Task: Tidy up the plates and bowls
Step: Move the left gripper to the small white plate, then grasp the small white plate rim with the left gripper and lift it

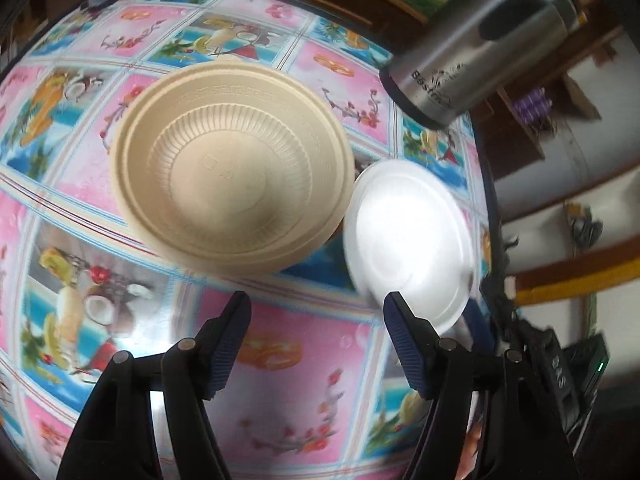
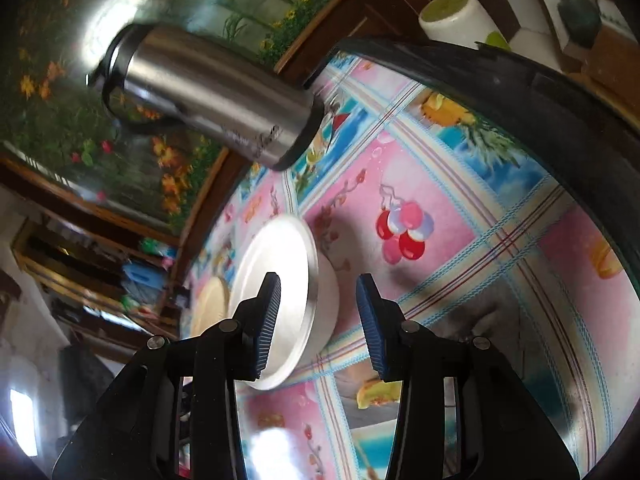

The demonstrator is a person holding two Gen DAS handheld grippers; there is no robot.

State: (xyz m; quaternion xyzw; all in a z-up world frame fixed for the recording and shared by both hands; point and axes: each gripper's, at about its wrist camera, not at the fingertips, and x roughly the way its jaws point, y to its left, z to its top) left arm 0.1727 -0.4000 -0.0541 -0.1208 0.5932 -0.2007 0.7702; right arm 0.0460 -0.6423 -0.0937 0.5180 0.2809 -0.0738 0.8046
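A beige ribbed bowl (image 1: pixel 232 168) stands on the flowered tablecloth (image 1: pixel 304 360), ahead of my left gripper (image 1: pixel 316 312). A white bowl (image 1: pixel 408 240) sits just right of it, their rims close or touching. My left gripper is open and empty, short of both bowls. In the right wrist view the white bowl (image 2: pixel 280 304) lies between my open right gripper's (image 2: pixel 318 292) fingers, its rim by the left finger (image 2: pixel 268 320), not clamped. The beige bowl (image 2: pixel 210 308) shows behind it.
A steel thermos jug (image 1: pixel 480 40) stands at the table's far edge, also in the right wrist view (image 2: pixel 208 96). The table's dark rim (image 2: pixel 540 100) curves on the right. A white cup (image 2: pixel 460 20) stands beyond it. Wooden shelves stand past the table.
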